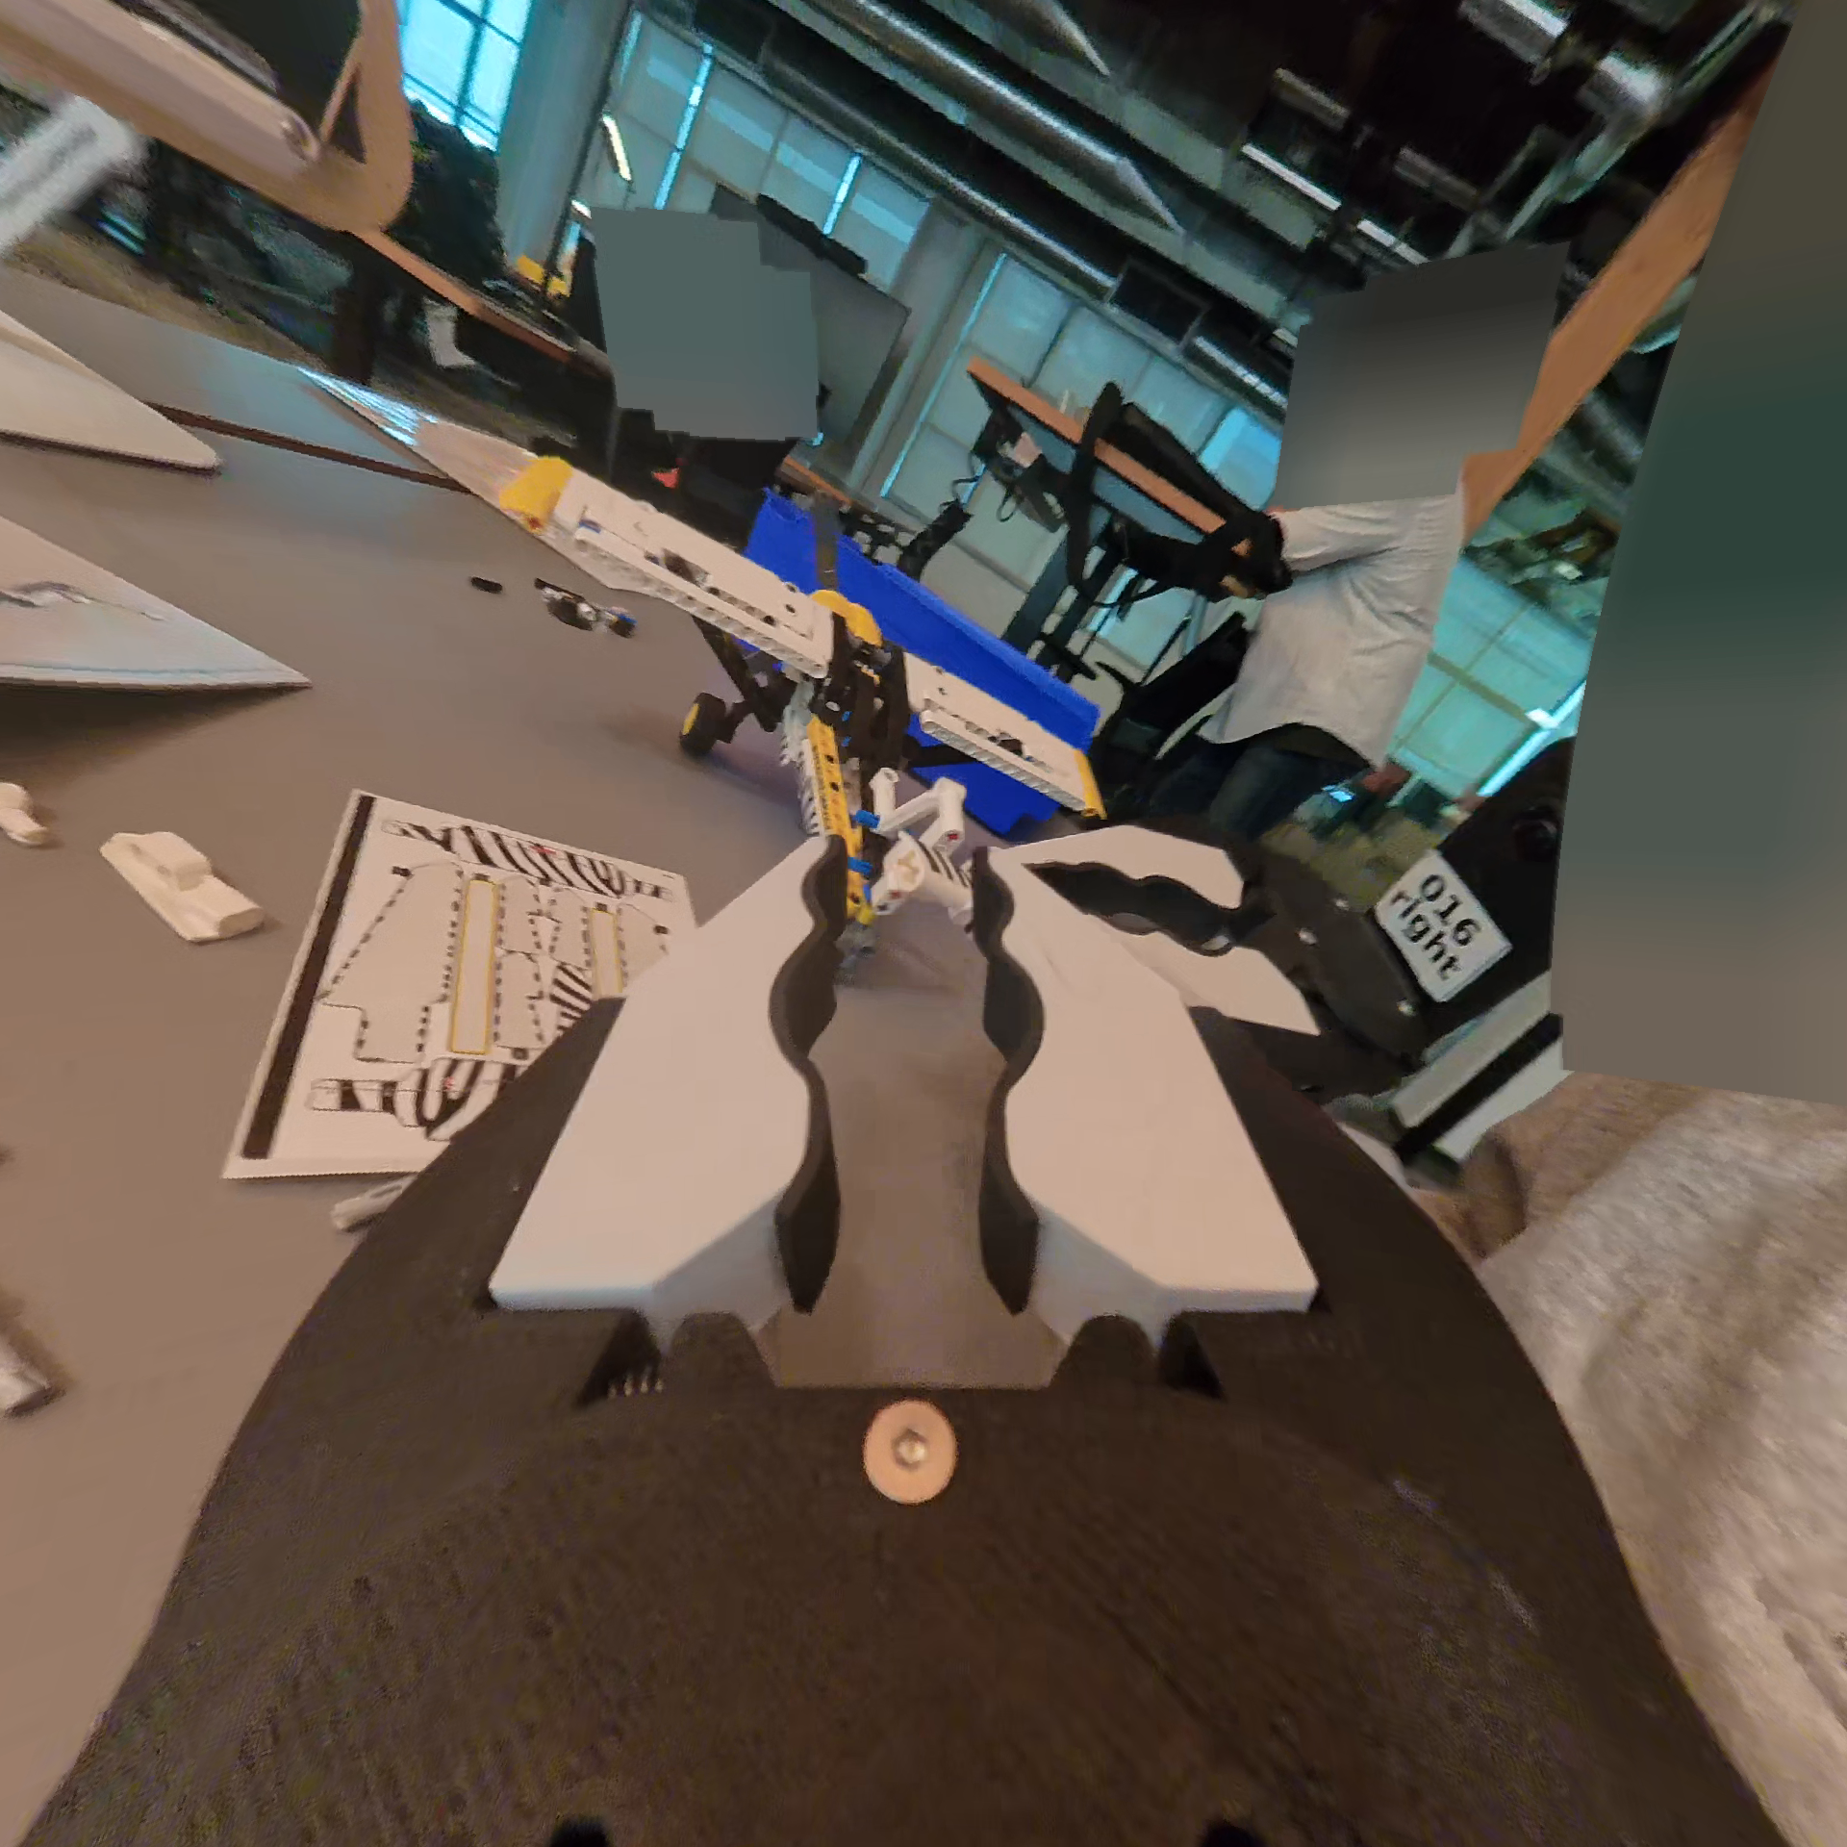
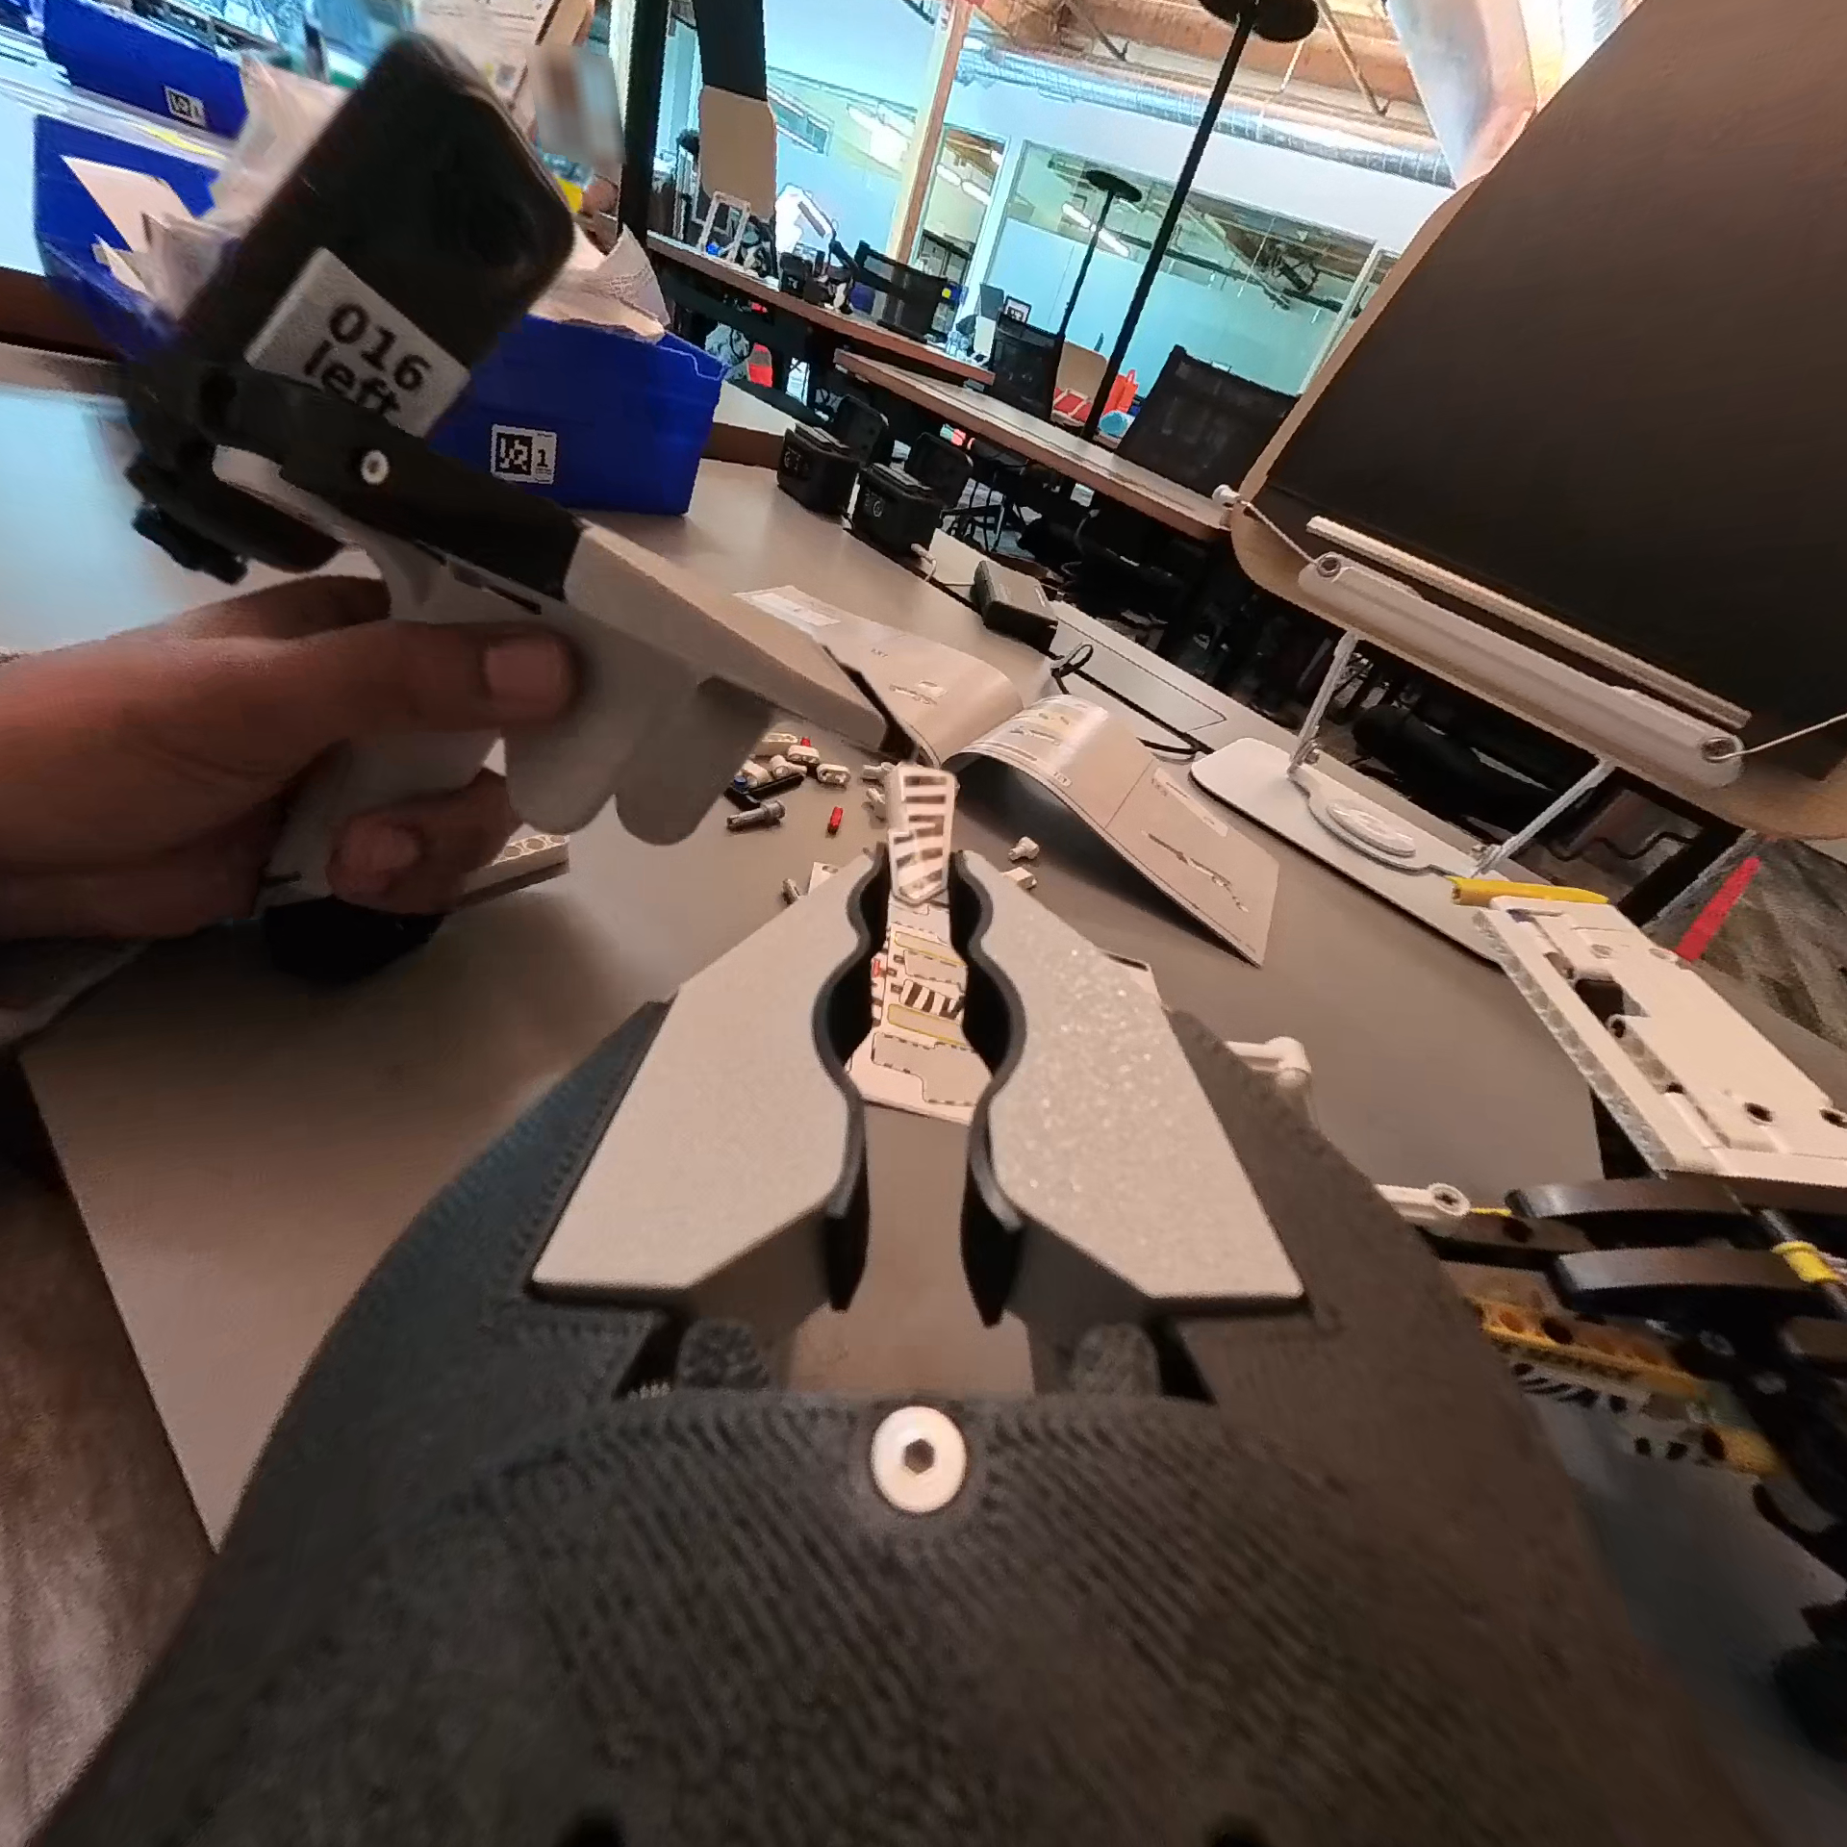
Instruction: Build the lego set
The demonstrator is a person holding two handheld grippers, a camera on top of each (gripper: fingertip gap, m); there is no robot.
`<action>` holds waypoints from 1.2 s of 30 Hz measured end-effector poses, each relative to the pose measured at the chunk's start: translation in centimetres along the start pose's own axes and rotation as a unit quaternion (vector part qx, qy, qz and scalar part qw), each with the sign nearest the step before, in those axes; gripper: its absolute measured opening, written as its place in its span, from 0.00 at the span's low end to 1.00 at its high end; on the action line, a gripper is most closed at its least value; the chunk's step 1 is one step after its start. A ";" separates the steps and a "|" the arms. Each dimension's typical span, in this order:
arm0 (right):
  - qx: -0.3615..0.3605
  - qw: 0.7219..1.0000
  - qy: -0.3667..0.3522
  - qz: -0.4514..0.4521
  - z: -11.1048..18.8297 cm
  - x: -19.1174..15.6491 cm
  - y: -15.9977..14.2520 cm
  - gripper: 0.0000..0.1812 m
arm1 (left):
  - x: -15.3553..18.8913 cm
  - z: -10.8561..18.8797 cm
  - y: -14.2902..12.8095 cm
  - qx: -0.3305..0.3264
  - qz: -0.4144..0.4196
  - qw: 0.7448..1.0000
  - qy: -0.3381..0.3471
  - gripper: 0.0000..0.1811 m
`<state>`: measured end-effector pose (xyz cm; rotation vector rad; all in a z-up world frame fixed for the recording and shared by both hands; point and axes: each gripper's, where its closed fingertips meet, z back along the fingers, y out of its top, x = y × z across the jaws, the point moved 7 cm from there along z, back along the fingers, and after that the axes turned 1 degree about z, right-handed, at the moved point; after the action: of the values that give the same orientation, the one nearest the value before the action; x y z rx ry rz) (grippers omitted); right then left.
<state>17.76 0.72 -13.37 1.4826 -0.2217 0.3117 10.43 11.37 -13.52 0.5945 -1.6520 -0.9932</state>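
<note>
The right claw (image 2: 924, 880) pinches a striped sticker (image 2: 922, 835) at its tips. The left claw (image 1: 900, 880) gapes empty before the plane model (image 1: 850, 690) on the grey worktop (image 1: 400, 640).

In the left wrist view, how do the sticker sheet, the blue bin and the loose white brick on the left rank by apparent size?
1. Sticker sheet, largest.
2. Blue bin, somewhat smaller here, but it stands farther from the camera and the model hides part of it, so these two are unsure.
3. White brick, clearly smallest.
</note>
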 end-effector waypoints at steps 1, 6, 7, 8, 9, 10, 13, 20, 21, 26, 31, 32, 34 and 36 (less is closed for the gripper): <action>0.003 1.000 0.000 0.002 0.0 0.0 0.1 0.06 | -0.1 -0.1 -0.1 -0.002 0.020 1.000 -0.011 0.15; 0.021 0.999 0.008 0.028 0.1 -0.5 0.5 0.05 | -0.7 -0.6 -1.0 -0.034 0.142 0.985 -0.097 0.20; 0.024 0.999 0.009 0.033 0.1 -0.6 0.5 0.05 | -0.7 -0.6 -1.1 -0.036 0.157 0.981 -0.112 0.19; 0.027 0.999 0.009 0.037 0.2 -0.7 0.6 0.06 | -0.7 -0.6 -1.0 -0.036 0.164 0.978 -0.122 0.16; 0.029 0.999 0.009 0.041 0.1 -0.8 0.6 0.06 | -0.7 -0.5 -1.0 -0.033 0.167 0.977 -0.130 0.13; 0.030 0.998 0.009 0.045 0.1 -0.8 0.6 0.05 | -0.6 -0.4 -1.0 -0.031 0.169 0.976 -0.137 0.08; 0.031 0.998 0.007 0.055 0.1 -0.9 0.6 0.05 | -0.6 -0.3 -0.9 -0.029 0.178 0.972 -0.152 0.04; 0.072 0.997 0.004 0.032 0.3 -0.4 0.6 0.12 | -0.6 0.2 -0.3 0.007 0.188 0.966 -0.176 0.03; 0.082 0.997 0.008 0.014 0.4 -0.2 0.7 0.14 | -0.6 0.4 -0.2 0.015 0.191 0.965 -0.180 0.03; 0.145 0.981 0.043 -0.123 1.2 0.9 1.4 0.18 | -0.6 0.6 0.1 0.034 0.190 0.963 -0.189 0.03; 0.121 0.946 0.126 -0.273 0.5 0.8 1.3 0.20 | 0.0 0.6 0.2 0.038 0.178 0.962 -0.203 0.03; 0.116 0.939 0.142 -0.291 0.3 0.7 1.3 0.18 | 0.1 0.5 0.1 0.037 0.175 0.962 -0.205 0.03; 0.112 0.924 0.170 -0.323 0.1 0.4 1.3 0.14 | 0.4 0.4 0.1 0.034 0.167 0.963 -0.210 0.03; 0.114 0.912 0.186 -0.348 0.1 0.4 1.2 0.11 | 0.6 0.4 0.1 0.031 0.158 0.964 -0.213 0.03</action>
<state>17.72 0.72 -12.15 1.5976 0.6634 0.0321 9.88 11.06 -13.11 0.1464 -2.0863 -0.8714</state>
